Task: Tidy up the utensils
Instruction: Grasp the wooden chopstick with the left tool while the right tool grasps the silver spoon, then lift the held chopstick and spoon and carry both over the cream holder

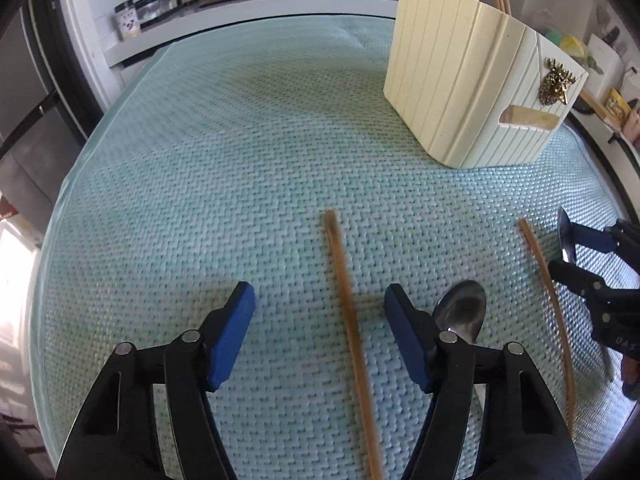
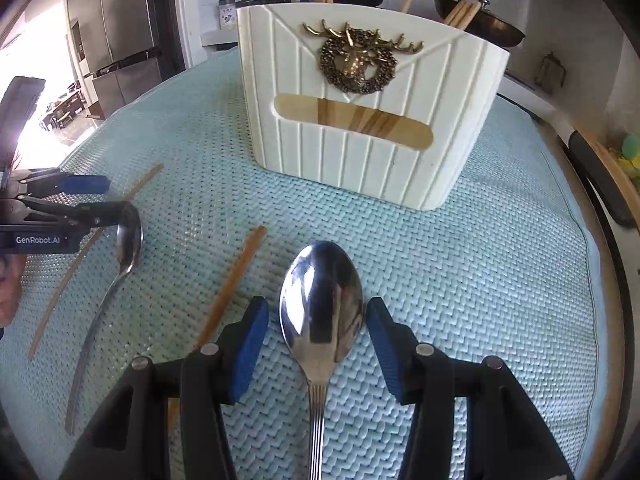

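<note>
In the left wrist view, the left gripper (image 1: 318, 300) is held over a pale green woven mat (image 1: 200, 184) with its jaws spread; a wooden chopstick (image 1: 348, 320) lies on the mat between the blue pads, untouched by either. A spoon (image 1: 460, 312) is seen just right of the right-hand pad, a second chopstick (image 1: 548, 304) farther right, and a cream utensil holder (image 1: 460, 84) stands upright at the far right. In the right wrist view, the right gripper (image 2: 318, 316) is shown with jaws parted around the bowl of a steel spoon (image 2: 320, 300) lying on the mat; whether the pads touch it cannot be told. The holder (image 2: 360, 120), bearing a brass deer ornament (image 2: 360, 60), stands beyond.
</note>
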The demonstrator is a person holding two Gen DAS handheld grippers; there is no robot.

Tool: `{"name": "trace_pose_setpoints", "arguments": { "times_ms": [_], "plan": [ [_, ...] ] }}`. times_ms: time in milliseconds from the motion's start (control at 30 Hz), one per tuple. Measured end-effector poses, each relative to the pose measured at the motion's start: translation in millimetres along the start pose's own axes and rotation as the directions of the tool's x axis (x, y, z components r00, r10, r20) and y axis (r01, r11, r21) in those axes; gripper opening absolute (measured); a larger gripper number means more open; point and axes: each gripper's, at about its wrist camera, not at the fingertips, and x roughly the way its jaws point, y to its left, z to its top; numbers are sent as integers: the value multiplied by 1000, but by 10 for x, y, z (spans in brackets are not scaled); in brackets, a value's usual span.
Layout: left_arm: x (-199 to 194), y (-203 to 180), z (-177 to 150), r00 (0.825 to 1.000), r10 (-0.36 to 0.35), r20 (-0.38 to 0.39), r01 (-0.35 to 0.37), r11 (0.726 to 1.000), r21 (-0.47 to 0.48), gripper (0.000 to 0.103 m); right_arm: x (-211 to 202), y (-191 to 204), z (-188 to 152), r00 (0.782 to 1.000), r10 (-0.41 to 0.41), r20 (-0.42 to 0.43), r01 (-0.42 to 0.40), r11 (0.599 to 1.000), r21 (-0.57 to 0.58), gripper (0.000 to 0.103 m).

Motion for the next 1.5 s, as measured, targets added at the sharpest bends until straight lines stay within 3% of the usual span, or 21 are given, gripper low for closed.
{"name": "trace_pose_setpoints", "arguments": {
  "times_ms": [33, 67, 100, 133, 167, 367, 533, 700, 967, 1267, 1500],
  "plan": [
    [3, -10, 23, 1000, -10, 0, 10, 1000, 10, 51, -4, 19, 11, 1000, -7, -2, 7, 1000, -3, 50],
    [2, -13, 42, 1000, -15, 0, 15, 1000, 11, 36, -13, 29, 21, 1000, -11, 2, 11, 1000, -4, 42],
    [-1, -8, 51, 1000, -15, 0, 15, 1000, 7, 26, -10, 17, 33, 1000, -5, 3, 5, 1000, 3, 42],
    [-2, 1, 55, 1000, -23, 0, 23, 1000, 1, 8, -13, 13, 35, 1000, -2, 5, 2, 1000, 13, 42],
    [3, 17, 56, 999, -33, 0, 33, 999, -8, 5, -24, 0, 34, 1000, 2, 12, -2, 1000, 25, 42],
    [-117, 84, -7, 998, -57, 33, 59, 996, -68, 4, -220, -98, 40, 997, 24, 69, -29, 997, 74, 42],
    [-552, 51, -98, 990, -85, 111, 95, 992, -89, 4, -584, -101, 45, 989, 40, 144, -52, 995, 82, 42],
    [-1087, 92, -153, 971, -118, 210, 140, 985, -96, 4, -1031, -83, 15, 972, 54, 227, -74, 994, 82, 42],
    [-1802, 96, -245, 924, -147, 352, 187, 979, -82, 4, -1577, -34, -102, 942, 61, 330, -87, 994, 66, 42],
    [-2121, 21, -153, 892, -170, 419, 202, 979, -32, 4, -1892, -16, -77, 916, 52, 398, -85, 994, 65, 42],
    [-2248, -2, -70, 876, -190, 444, 222, 975, -20, 4, -2089, -25, 11, 900, 43, 433, -74, 996, 56, 42]
  ]
}}
